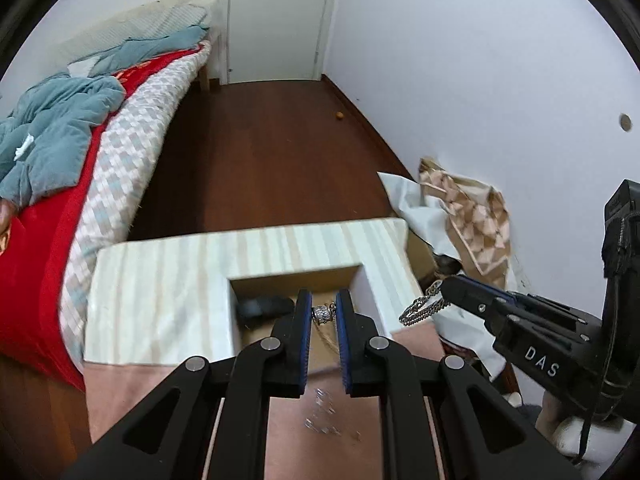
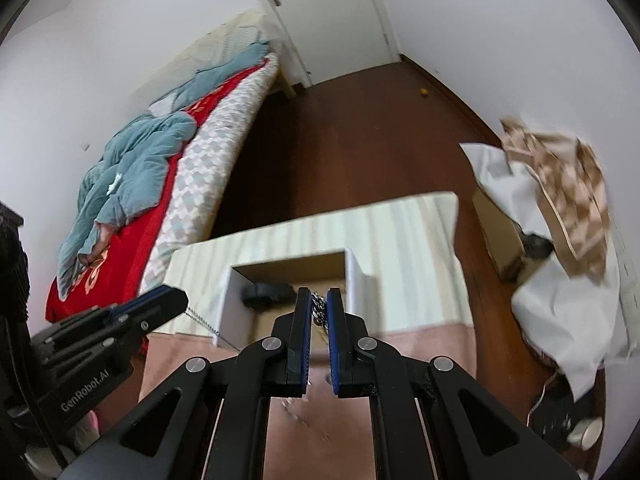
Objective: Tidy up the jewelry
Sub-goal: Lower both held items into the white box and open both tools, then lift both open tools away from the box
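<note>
My left gripper is shut on a sparkling silver bead on a thin chain, held over the open compartment of a striped white box. My right gripper is shut on a silver link chain, also above that compartment. In the left wrist view the right gripper sits at the right with the link chain hanging from its tip. In the right wrist view the left gripper is at the left, a thin chain trailing from it.
A dark object lies inside the compartment. The box rests on a pink surface with small sparkling pieces on it. A bed is on the left, wood floor beyond, and a bag and cloths against the right wall.
</note>
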{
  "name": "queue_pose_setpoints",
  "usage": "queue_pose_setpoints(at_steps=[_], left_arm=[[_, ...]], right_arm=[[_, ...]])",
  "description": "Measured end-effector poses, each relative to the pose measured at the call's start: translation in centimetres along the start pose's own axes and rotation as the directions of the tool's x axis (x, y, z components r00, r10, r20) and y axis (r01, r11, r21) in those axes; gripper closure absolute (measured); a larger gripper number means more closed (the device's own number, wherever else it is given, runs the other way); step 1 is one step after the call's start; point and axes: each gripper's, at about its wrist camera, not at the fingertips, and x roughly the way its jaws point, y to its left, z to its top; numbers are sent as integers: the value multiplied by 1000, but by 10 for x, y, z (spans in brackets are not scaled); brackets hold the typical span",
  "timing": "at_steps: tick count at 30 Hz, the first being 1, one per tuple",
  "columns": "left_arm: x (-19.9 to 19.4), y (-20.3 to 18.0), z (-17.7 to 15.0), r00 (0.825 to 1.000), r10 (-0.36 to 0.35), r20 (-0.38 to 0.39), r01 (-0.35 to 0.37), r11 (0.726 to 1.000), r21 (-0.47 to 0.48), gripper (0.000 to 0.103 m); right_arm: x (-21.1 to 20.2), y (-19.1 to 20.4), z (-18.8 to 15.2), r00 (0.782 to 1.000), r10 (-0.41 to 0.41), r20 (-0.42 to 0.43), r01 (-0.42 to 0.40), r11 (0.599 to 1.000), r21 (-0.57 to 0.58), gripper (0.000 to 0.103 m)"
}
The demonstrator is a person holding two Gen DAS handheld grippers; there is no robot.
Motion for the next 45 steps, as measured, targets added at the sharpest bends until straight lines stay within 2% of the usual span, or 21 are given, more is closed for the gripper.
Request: queue_pose_setpoints(at_steps=[5,9,14,19,22,26,27,29,30,31,33,34,35,38,39,40,43,45], left_arm=[[30,25,7,998,43,-55,-44,999,-14,94],[63,45,-1,989,71,-132,-76,996,-36,94],[96,66,-14,974,40,-224,-60,994,-86,93],[105,75,-18,965,5,-263,-44,989,-143,93],[103,80,-17,962,-32,-272,-18,984,-180,92],[93,81,-16,966,-35,-257,-14,982,-186,87],[89,81,-15,969,-31,-246,-16,982,-186,83],[82,82,-14,974,-5,-226,-37,982,-183,74],[77,82,-14,977,14,-215,-53,983,-177,65],[74,82,-14,978,35,-207,-71,983,-171,53],[65,83,-16,980,91,-177,-119,980,-158,41],[59,82,-18,978,134,-161,-158,976,-149,32],[55,81,-19,976,158,-152,-180,973,-143,30],[46,82,-28,966,229,-122,-244,961,-128,22],[45,81,-32,961,250,-120,-264,957,-121,10],[44,79,-37,956,268,-121,-282,953,-113,2],[44,77,-49,945,298,-133,-312,945,-100,2],[43,75,-55,941,310,-133,-324,940,-102,2]], right_arm=[[36,16,23,999,22,-50,-23,1000,-20,95],[81,21,32,990,35,-134,-37,999,-17,95],[127,28,35,978,14,-210,-24,999,-46,95],[156,38,38,969,-23,-246,-1,995,-96,95],[170,42,34,950,-3,-311,-28,995,-96,95],[180,36,19,907,48,-419,-69,997,-36,94],[179,33,15,899,58,-435,-76,997,-23,92],[173,26,9,901,54,-431,-64,998,-8,78],[169,23,6,905,52,-423,-58,998,0,69],[165,21,5,909,45,-414,-50,999,-1,64],[154,17,3,922,16,-388,-26,999,-19,61],[148,15,1,926,4,-377,-15,1000,-24,55],[143,14,-1,931,-18,-366,5,999,-36,51],[124,12,-6,946,-126,-299,99,990,-105,29],[119,12,-9,946,-169,-278,138,982,-129,19],[116,12,-11,945,-196,-264,163,976,-142,13],[110,12,-21,932,-281,-229,246,954,-169,5],[107,7,-27,924,-314,-218,281,945,-170,4]])
